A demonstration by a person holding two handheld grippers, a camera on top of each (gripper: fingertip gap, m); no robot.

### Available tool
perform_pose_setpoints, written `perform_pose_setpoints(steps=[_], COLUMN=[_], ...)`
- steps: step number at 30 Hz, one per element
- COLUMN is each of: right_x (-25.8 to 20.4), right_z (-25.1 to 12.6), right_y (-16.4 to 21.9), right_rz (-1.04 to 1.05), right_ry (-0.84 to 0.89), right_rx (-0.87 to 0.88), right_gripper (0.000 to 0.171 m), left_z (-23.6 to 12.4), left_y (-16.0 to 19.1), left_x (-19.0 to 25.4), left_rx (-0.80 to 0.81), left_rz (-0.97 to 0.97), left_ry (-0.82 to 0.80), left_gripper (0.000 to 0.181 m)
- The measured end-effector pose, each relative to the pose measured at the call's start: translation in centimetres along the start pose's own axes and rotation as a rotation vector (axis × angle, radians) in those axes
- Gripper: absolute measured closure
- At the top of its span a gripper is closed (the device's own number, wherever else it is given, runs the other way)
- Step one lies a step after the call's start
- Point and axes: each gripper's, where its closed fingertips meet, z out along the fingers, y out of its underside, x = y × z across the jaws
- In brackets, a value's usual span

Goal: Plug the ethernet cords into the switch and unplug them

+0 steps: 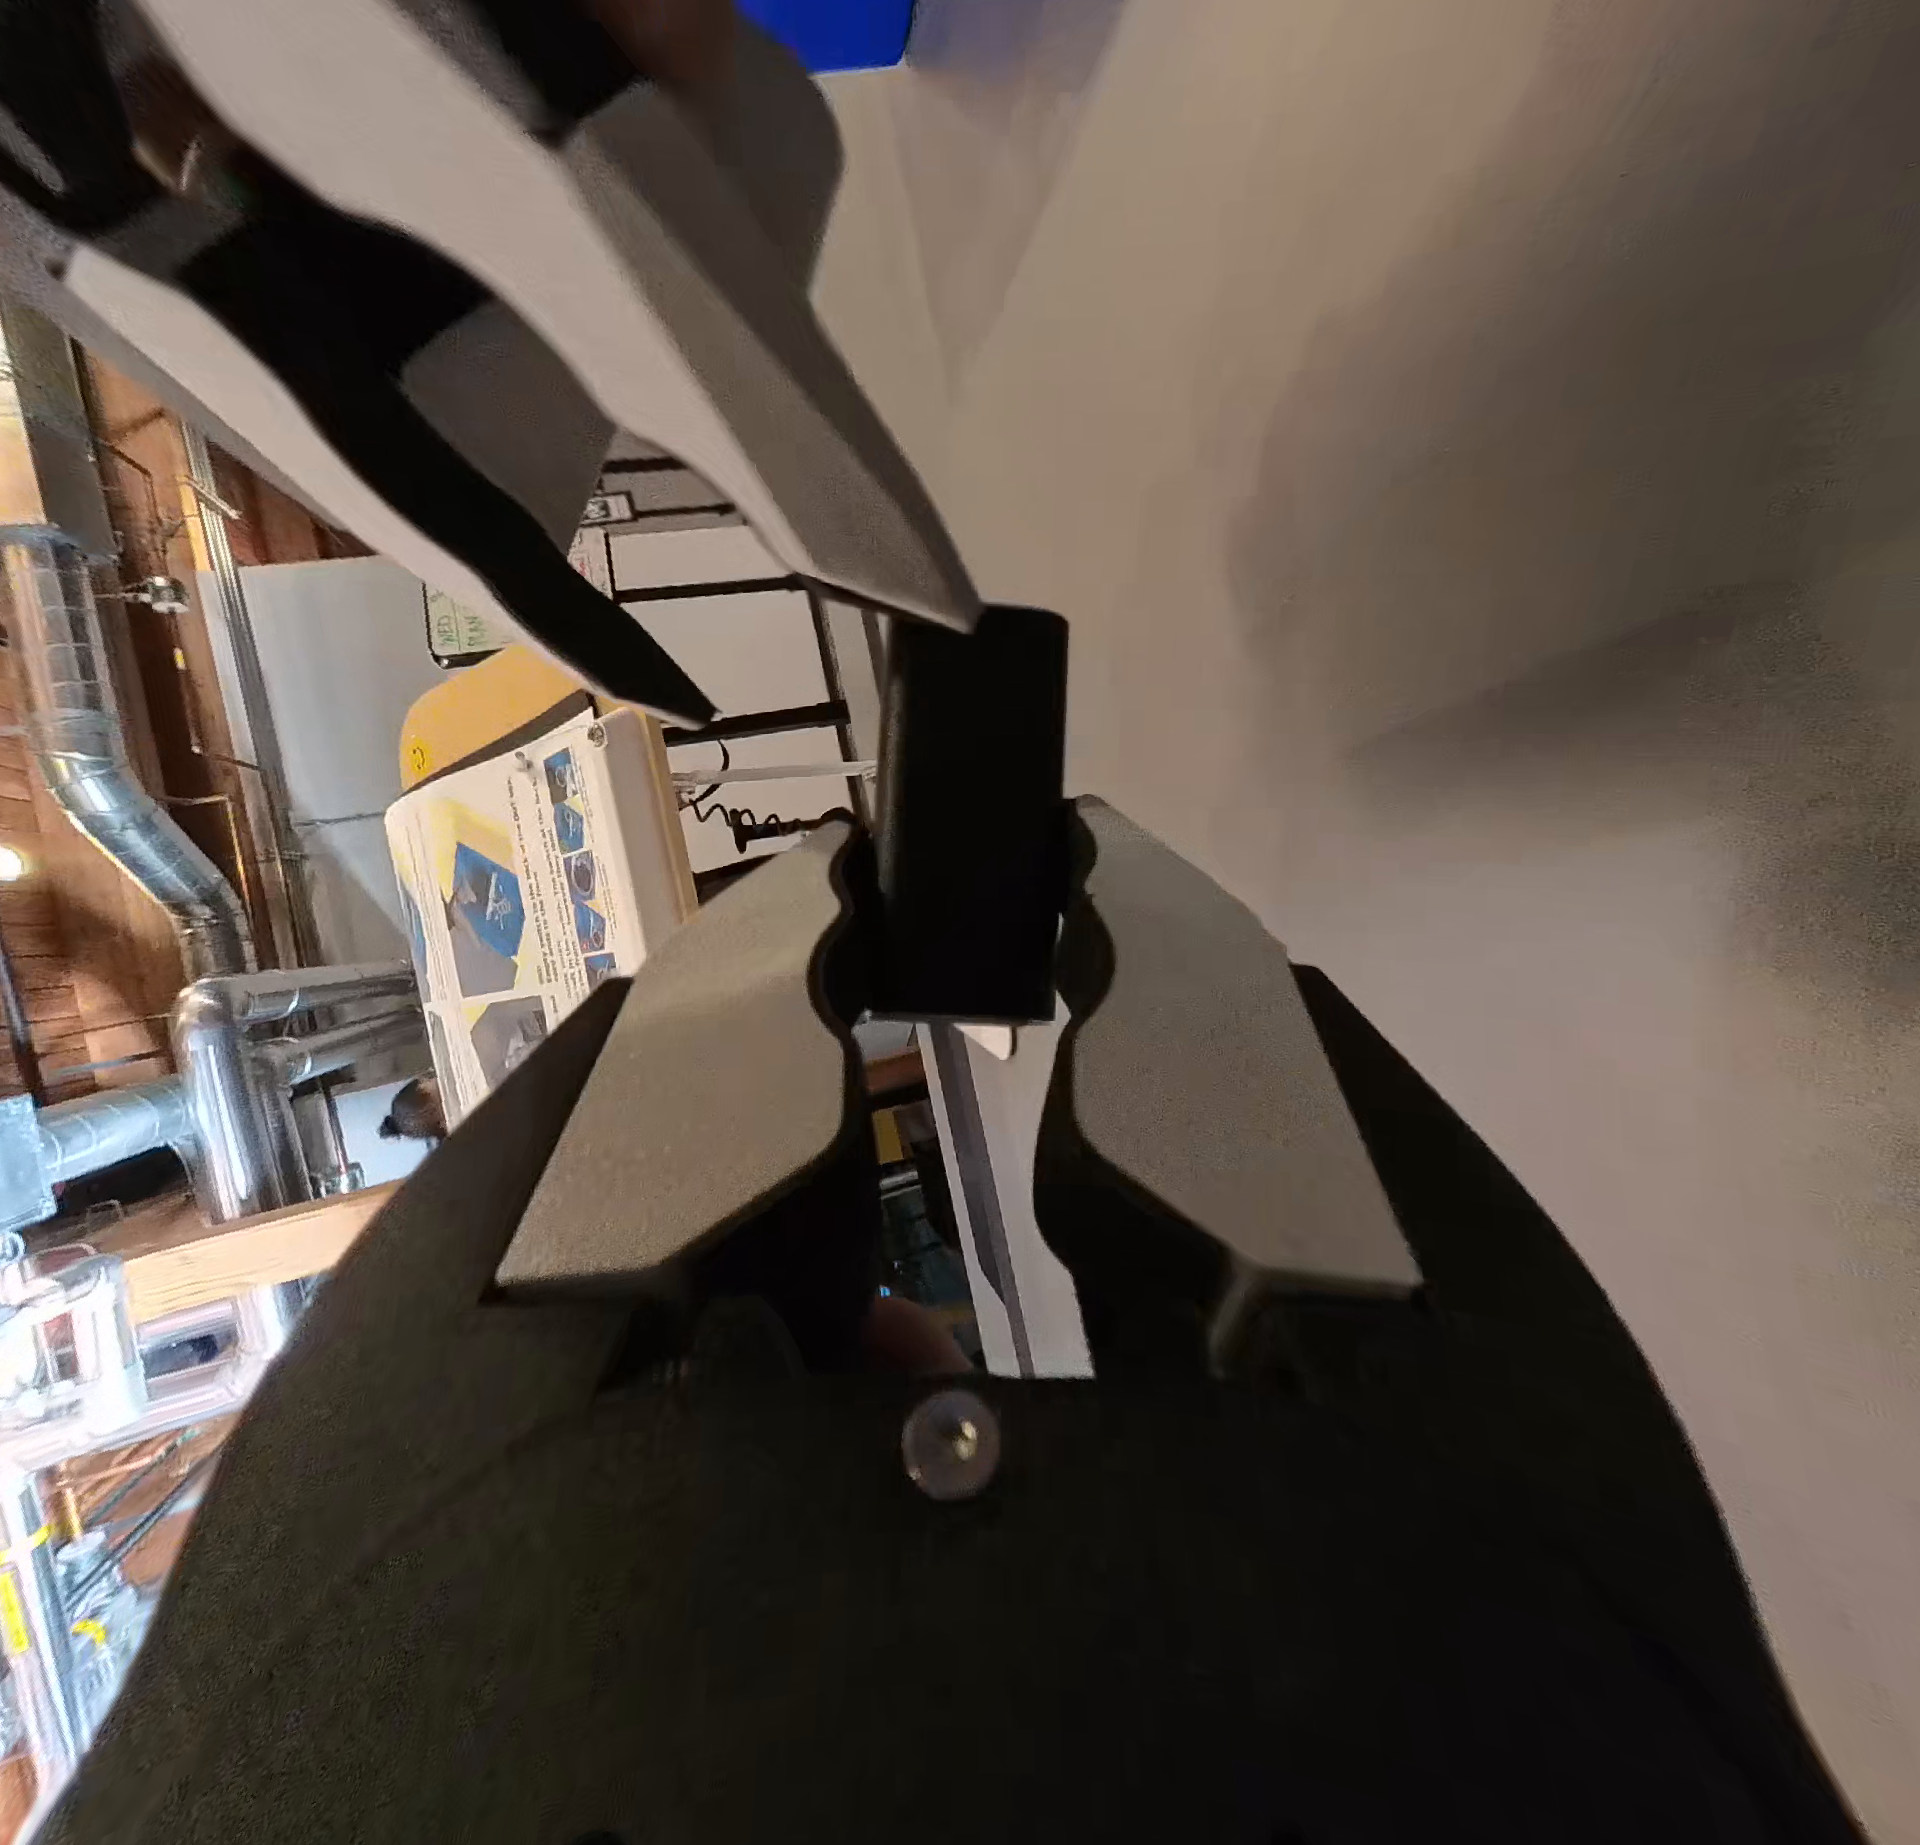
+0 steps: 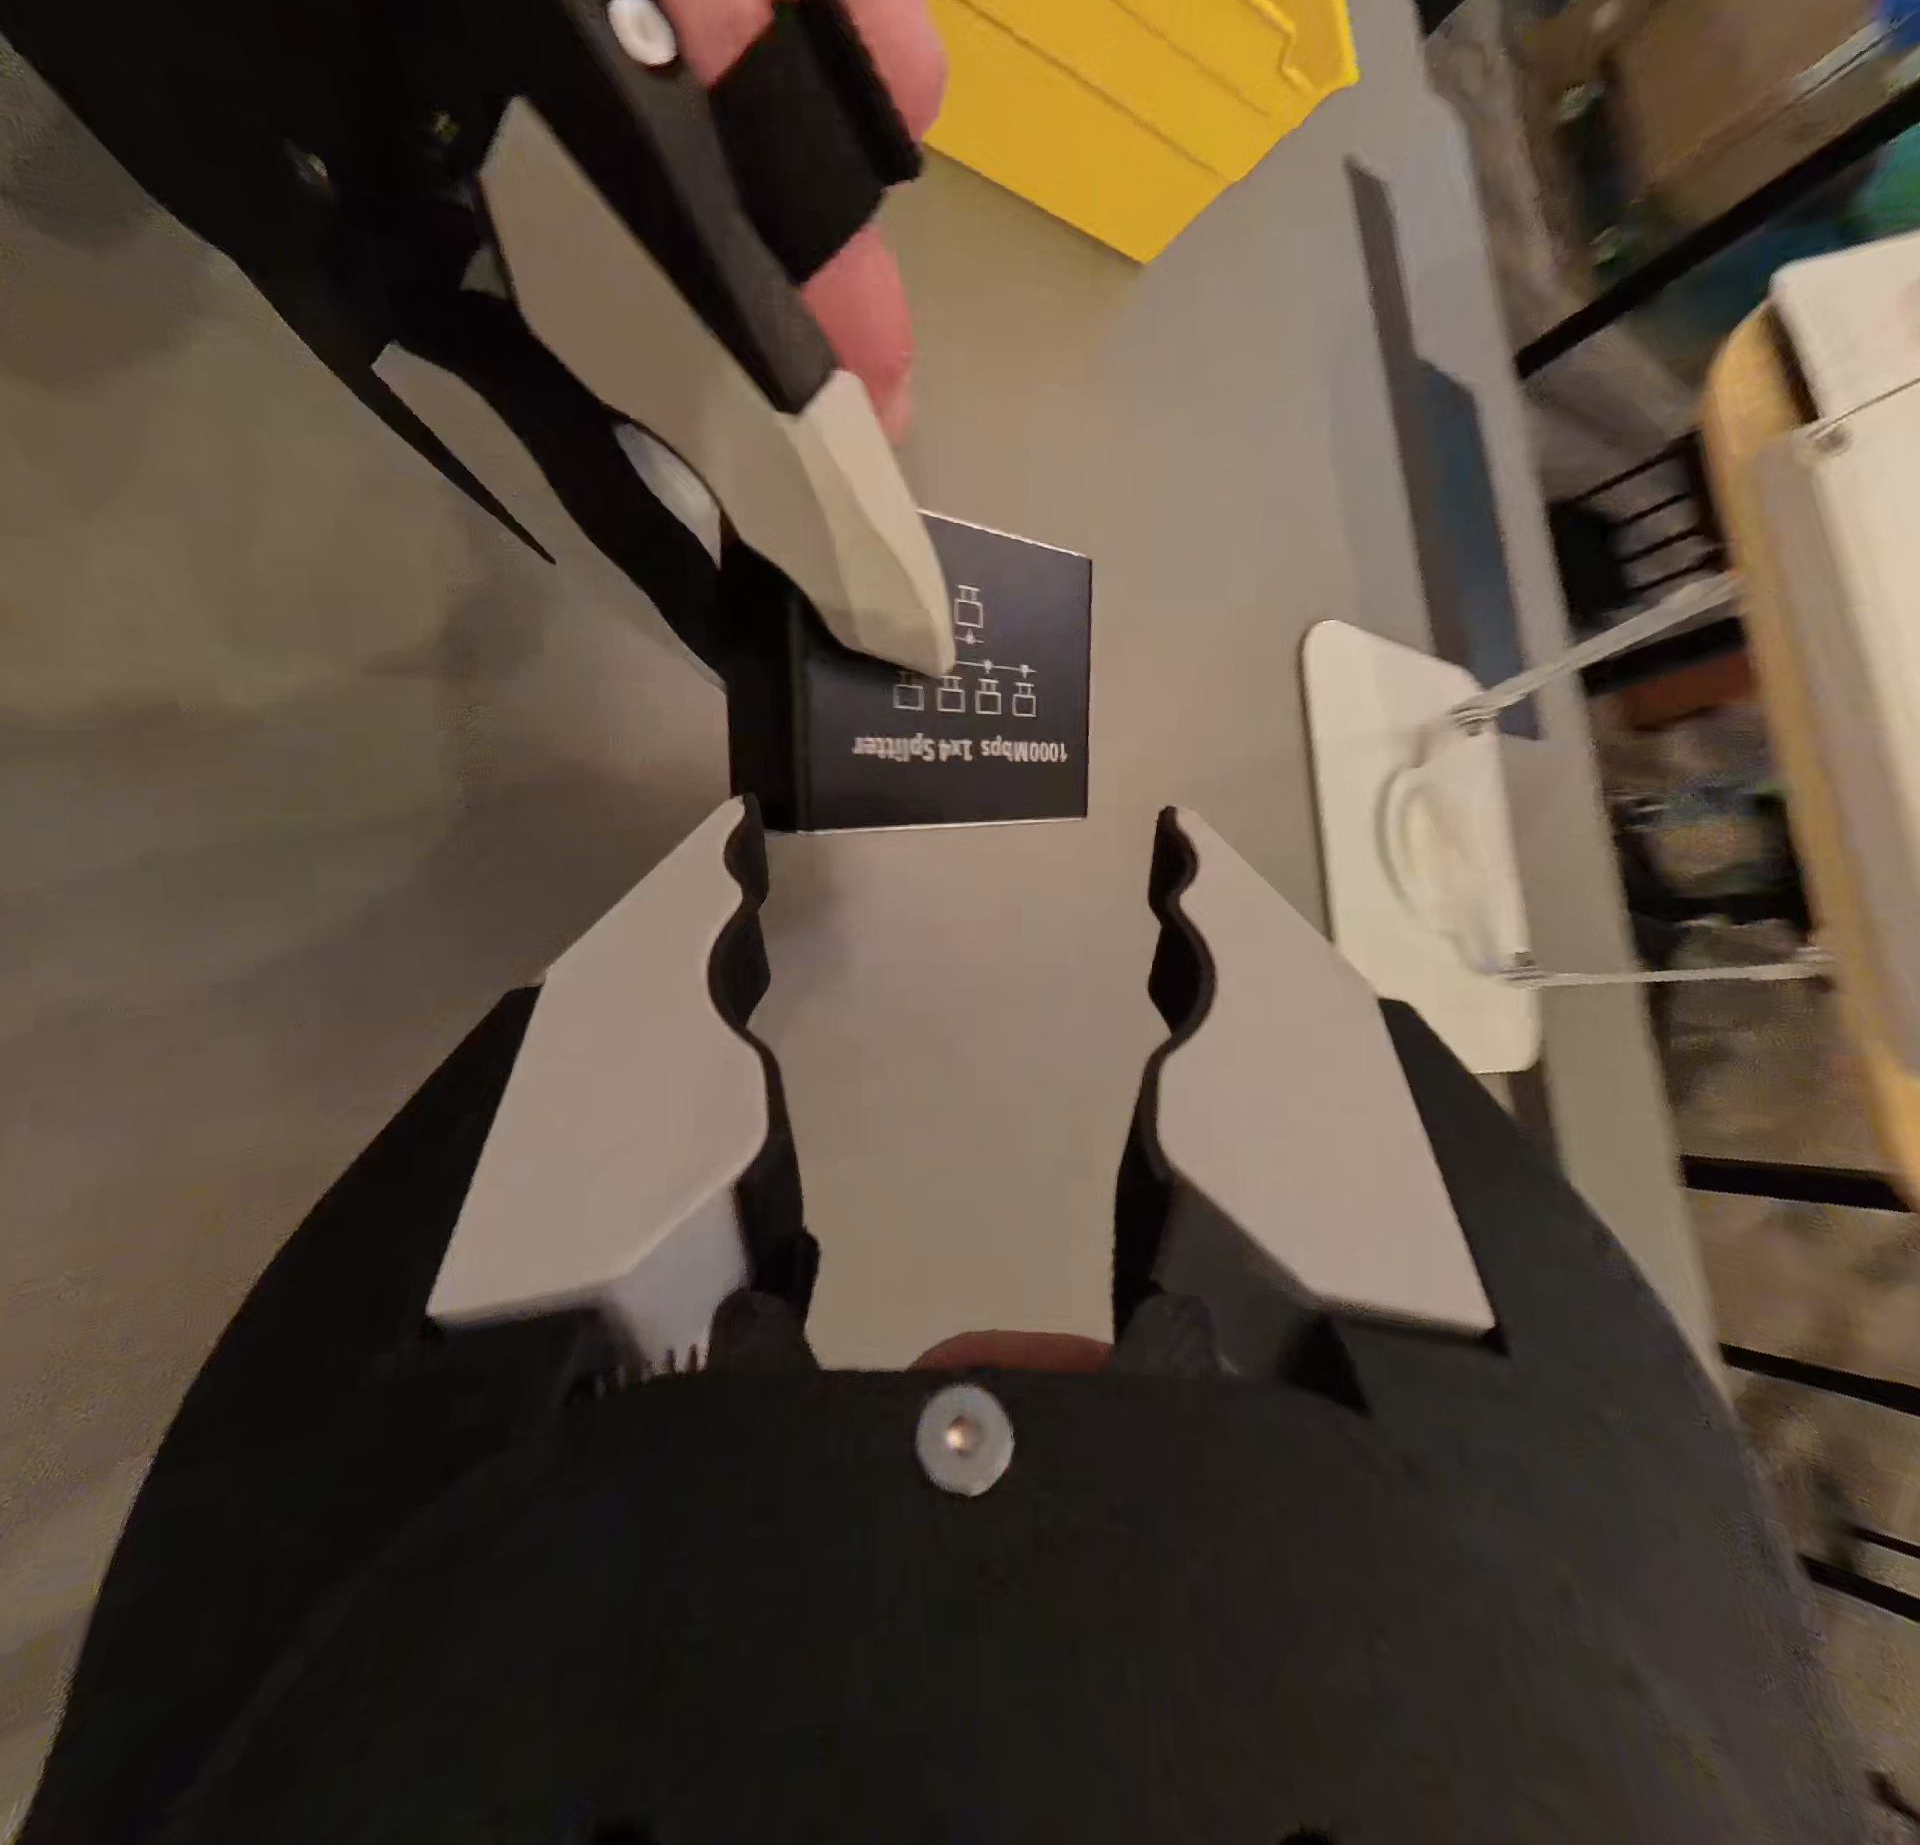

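Observation:
The switch [image 1: 971,735] is a small black box, and my left gripper [image 1: 966,829] is shut on its two sides, holding it over the grey table [image 1: 1455,445]. In the right wrist view the switch [image 2: 966,735] shows its printed top face, with a left finger [image 2: 873,548] lying across it. My right gripper [image 2: 956,829] is open and empty. Its tips sit just at the switch's near edge, the left tip beside the switch's corner. In the left wrist view one of its fingertips [image 1: 935,590] reaches the switch's far end. No ethernet cord is in view.
A yellow bin [image 2: 1122,60] stands beyond the switch. A white stick-on pad with a clear hook [image 2: 1413,839] lies near the table's right edge. Off the table are black wire shelving [image 2: 1642,548], a picture board [image 1: 520,881] and metal ducts [image 1: 125,808]. The tips of both grippers are at nearly the same place.

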Motion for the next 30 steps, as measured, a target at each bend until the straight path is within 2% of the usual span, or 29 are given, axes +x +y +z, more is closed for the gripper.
perform_pose_setpoints(steps=[3, 7, 10, 12, 13, 14, 19, 21, 23, 27, 30], right_x=[-1.4, -1.0, -0.6, -0.8, -0.9, -0.9, -0.7, -0.1, 0.1, -0.4, 0.0], right_z=[0.7, 1.4, 2.2, 2.2, 2.2, 2.2, 1.6, 1.5, 1.6, 2.2, 3.0], right_y=[-0.1, -0.5, -0.5, -0.6, -0.6, -0.5, -0.2, 0.5, 1.8, 3.3, 3.9], right_rz=[-0.122, -0.246, -0.309, -0.343, -0.361, -0.359, -0.185, -0.069, 0.014, 0.149, 0.185], right_ry=[0.075, 0.227, 0.299, 0.295, 0.287, 0.279, 0.067, -0.035, -0.146, -0.364, -0.407], right_rx=[-0.028, -0.068, -0.095, -0.086, -0.091, -0.091, -0.078, -0.100, -0.134, -0.156, -0.164], right_gripper=[0.096, 0.101, 0.114, 0.127, 0.140, 0.142, 0.142, 0.142, 0.142, 0.142, 0.142], left_z=[0.1, -0.1, -0.2, -0.2, -0.1, -0.1, 0.1, 0.0, -0.5, -2.1, -3.1], left_y=[0.4, 0.0, -0.5, -0.5, -0.5, -0.6, -0.8, -0.1, 0.7, 2.3, 3.1], left_x=[0.1, -0.2, -0.7, -0.9, -1.0, -1.0, -2.0, -2.5, -2.6, -0.8, 1.4], left_rx=[-0.015, 0.004, 0.025, 0.032, 0.038, 0.053, 0.130, 0.113, 0.104, 0.069, 0.032], left_rz=[-0.046, -0.136, -0.204, -0.263, -0.315, -0.373, -0.545, -0.618, -0.687, -0.754, -0.783], left_ry=[0.027, 0.063, 0.085, 0.103, 0.126, 0.164, 0.203, 0.210, 0.232, 0.265, 0.303], left_gripper=[0.149, 0.148, 0.148, 0.148, 0.149, 0.148, 0.147, 0.134, 0.132, 0.134, 0.134])
